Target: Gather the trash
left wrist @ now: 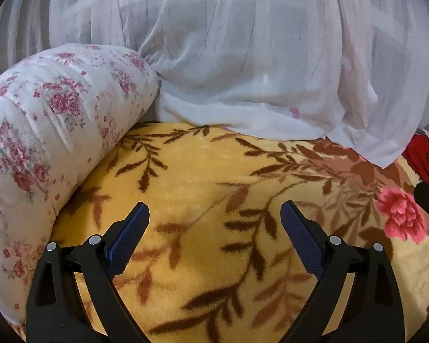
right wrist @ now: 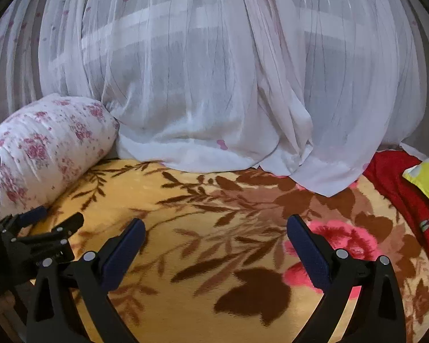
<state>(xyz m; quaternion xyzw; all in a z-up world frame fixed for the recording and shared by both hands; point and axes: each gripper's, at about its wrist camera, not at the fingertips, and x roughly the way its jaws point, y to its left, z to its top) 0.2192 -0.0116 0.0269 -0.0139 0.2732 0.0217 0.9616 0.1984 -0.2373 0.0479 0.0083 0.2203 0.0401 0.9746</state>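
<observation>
So the biggest thing in both views is the sheer white curtain (left wrist: 243, 57), hanging across the whole back and bunching up where its hem lands on the bed. You can make out a window frame faintly behind it. There are a few tiny pink prints on it.

Under that is the blanket (left wrist: 203, 171), a fuzzy yellow one with brown leaf sprays and big pink flowers, covering the bed. It fills the whole lower half in both cameras.

On the left is a long pillow (left wrist: 43, 131), white with pink roses, lying along the blanket's edge with its far end touching the curtain. Over on the far right there's a red cloth (right wrist: 397, 188) with a bright yellow cushion (right wrist: 427, 177) lying on it.

Left gripper (left wrist: 214, 214) hovers over the yellow part of the blanket, jaws spread wide, nothing between them. Right gripper (right wrist: 216, 228) is the same deal, jaws released and empty, over the brown leaves with a pink flower just by its right finger. From the right camera you can see the left gripper sitting just beside the pillow.

As for trash, I honestly can't spot any in either view.
</observation>
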